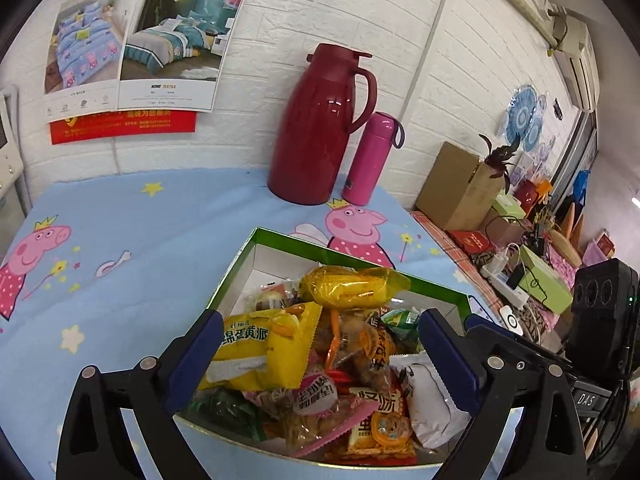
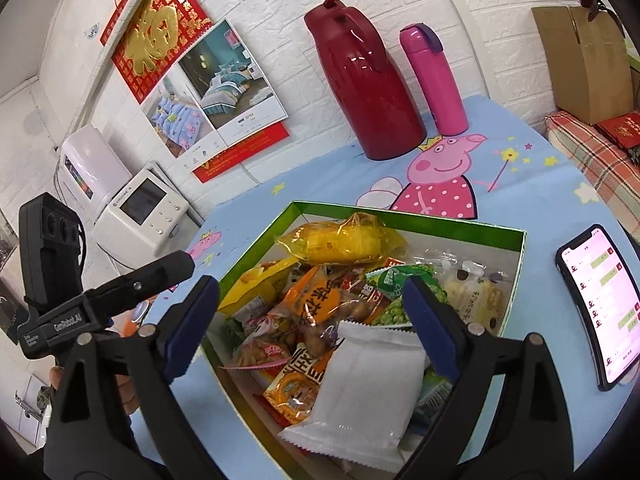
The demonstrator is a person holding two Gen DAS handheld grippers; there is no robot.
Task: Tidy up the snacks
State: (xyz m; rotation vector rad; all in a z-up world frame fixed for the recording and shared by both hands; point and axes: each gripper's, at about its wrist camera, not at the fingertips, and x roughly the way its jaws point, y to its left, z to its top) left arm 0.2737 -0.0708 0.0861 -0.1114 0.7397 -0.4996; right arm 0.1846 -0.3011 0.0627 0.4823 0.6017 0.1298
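Both hand-held grippers, left (image 1: 320, 354) and right (image 2: 312, 320), released above the snack box (image 1: 280, 240).

Green-rimmed box (image 2: 416, 222), heaped snack packets (image 2: 320, 308), seemingly overfull

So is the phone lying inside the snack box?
No, the phone lies on the tablecloth, outside the box.

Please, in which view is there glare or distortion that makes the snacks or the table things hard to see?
Left wrist view: fisheye bends the wall lines, dark corners; glare streaks on the red jug; snack box sharp. Right wrist view: same bending; the jug and pink bottle lean; phone screen is overexposed, text unreadable; white packet looks washed out.
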